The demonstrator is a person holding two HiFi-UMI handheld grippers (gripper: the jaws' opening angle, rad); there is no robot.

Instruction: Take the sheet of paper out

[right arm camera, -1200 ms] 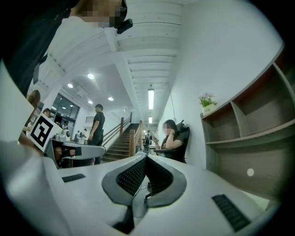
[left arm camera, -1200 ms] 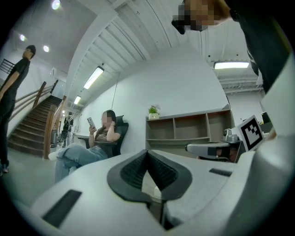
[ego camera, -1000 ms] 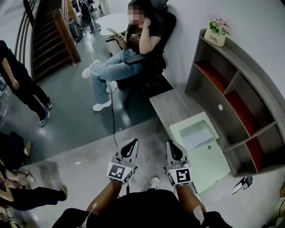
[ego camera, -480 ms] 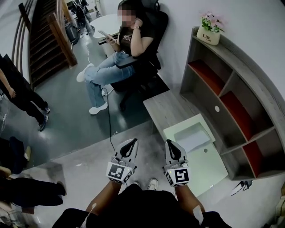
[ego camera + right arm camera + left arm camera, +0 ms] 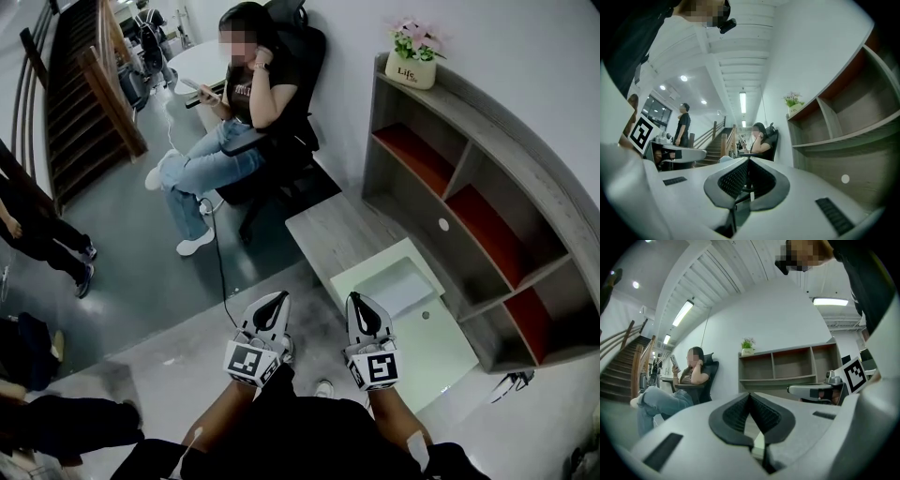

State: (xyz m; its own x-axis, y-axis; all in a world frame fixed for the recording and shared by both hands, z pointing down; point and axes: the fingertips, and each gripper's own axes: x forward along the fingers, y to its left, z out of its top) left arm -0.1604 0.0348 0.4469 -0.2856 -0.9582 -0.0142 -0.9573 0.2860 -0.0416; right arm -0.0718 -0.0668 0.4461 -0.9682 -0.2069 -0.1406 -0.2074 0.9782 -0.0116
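Both of my tools are closed on nothing: the left tool [image 5: 274, 302] and the right tool [image 5: 362, 307] have their pads pressed together and point level out in front of me, well short of the job. The sheet of paper [image 5: 405, 289] lies flat in a shallow recess in the top of a pale box [image 5: 441, 349], which sits at the near end of the low counter [image 5: 337, 230], just beside the shelf [image 5: 487, 187].

I think the main risk is the grab itself. The sheet lies flat inside a rim, so a tool coming straight down has no edge to bite. It could skid on the paper, crease it, or knock against the box. If I reach in with the pads shut, I only push the sheet deeper into the recess. Pinching one corner and pulling hard could tear it or drag it against the rim.

The shelf crowds the right side, so a wide swing there may hit it. A cable [image 5: 221, 272] runs across the floor ahead on my left, and I could catch a foot on it as I step closer.
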